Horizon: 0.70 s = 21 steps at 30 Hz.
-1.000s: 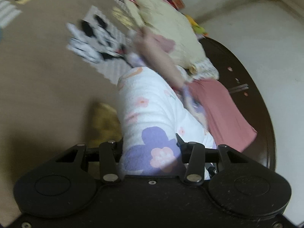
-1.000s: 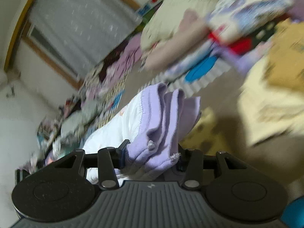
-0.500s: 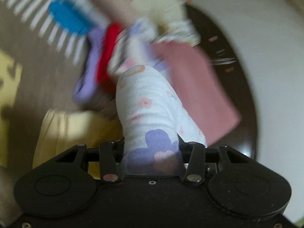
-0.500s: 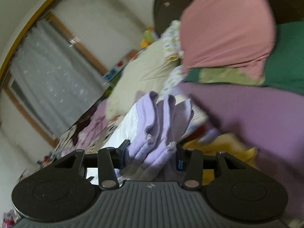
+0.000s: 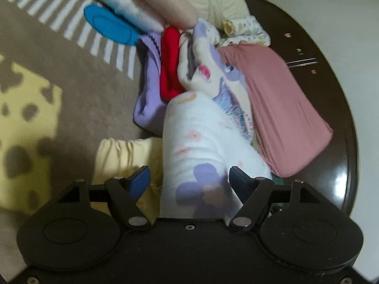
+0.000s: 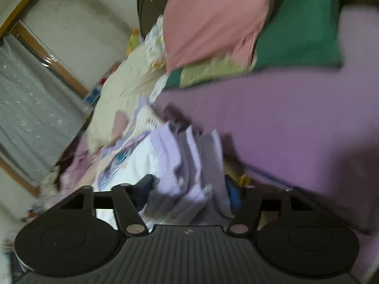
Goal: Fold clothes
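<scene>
A folded white garment with purple and pink flowers (image 5: 201, 146) lies between the fingers of my left gripper (image 5: 189, 179), whose jaws stand apart with a gap on the left side. It rests over a pile of folded clothes. Its lilac cuffs (image 6: 187, 165) sit between the fingers of my right gripper (image 6: 189, 189), whose jaws also stand spread and loose around the cloth. The right wrist view is blurred.
Folded pink cloth (image 5: 279, 108), red (image 5: 169, 64) and lilac (image 5: 148, 90) pieces and a pale yellow garment (image 5: 123, 156) lie around it. A dark round table (image 5: 338, 75) is at right. Purple (image 6: 284, 130), green (image 6: 300, 37) and pink cloth (image 6: 213, 16) fill the right wrist view.
Both grippers carried the flowered garment over to the folded pile, and both pairs of jaws have widened from a tight grip on it.
</scene>
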{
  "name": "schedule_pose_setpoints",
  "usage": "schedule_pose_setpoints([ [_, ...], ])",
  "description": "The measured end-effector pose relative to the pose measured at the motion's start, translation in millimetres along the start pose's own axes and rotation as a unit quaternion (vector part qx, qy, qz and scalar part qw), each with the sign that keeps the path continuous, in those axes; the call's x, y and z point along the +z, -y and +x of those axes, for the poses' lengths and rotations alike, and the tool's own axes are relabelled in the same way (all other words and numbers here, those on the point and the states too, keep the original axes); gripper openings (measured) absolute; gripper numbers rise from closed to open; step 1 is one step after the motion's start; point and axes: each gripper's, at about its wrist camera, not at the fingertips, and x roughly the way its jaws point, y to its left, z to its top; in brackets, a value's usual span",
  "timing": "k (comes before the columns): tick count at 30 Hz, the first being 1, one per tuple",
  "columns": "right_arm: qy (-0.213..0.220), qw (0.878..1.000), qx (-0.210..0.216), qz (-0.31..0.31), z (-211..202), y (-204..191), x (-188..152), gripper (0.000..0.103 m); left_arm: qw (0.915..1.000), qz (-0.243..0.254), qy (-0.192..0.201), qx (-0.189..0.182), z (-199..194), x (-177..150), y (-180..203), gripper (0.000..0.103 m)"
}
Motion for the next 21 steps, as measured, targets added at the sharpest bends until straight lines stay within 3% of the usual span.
schedule_pose_setpoints([
  [3, 0.023, 1.0, 0.0, -0.001, -28, -10, -6, 0.068, 0.9998, 0.017, 0.006, -0.003, -34, -4, -4, 0.074],
  [6, 0.035, 0.999, -0.013, -0.017, -51, -29, -18, 0.089, 0.9984, 0.052, 0.018, 0.008, -74, -7, -11, 0.077],
  [9, 0.01, 0.999, -0.009, -0.05, -62, -61, -41, 0.094, 0.994, 0.098, 0.035, 0.032, -118, -9, -21, 0.082],
  [13, -0.043, 0.993, 0.015, -0.107, -64, -119, -80, 0.097, 0.9804, 0.15, 0.074, 0.105, -187, -18, -48, 0.089],
  [15, -0.068, 0.986, 0.021, -0.153, -66, -156, -107, 0.1, 0.9694, 0.17, 0.097, 0.149, -222, -23, -59, 0.091],
  [17, -0.091, 0.976, 0.026, -0.198, -68, -192, -137, 0.103, 0.9524, 0.191, 0.123, 0.204, -249, -29, -69, 0.095],
  [21, -0.121, 0.96, 0.039, -0.251, -73, -249, -188, 0.103, 0.9033, 0.228, 0.177, 0.317, -301, -49, -83, 0.103],
])
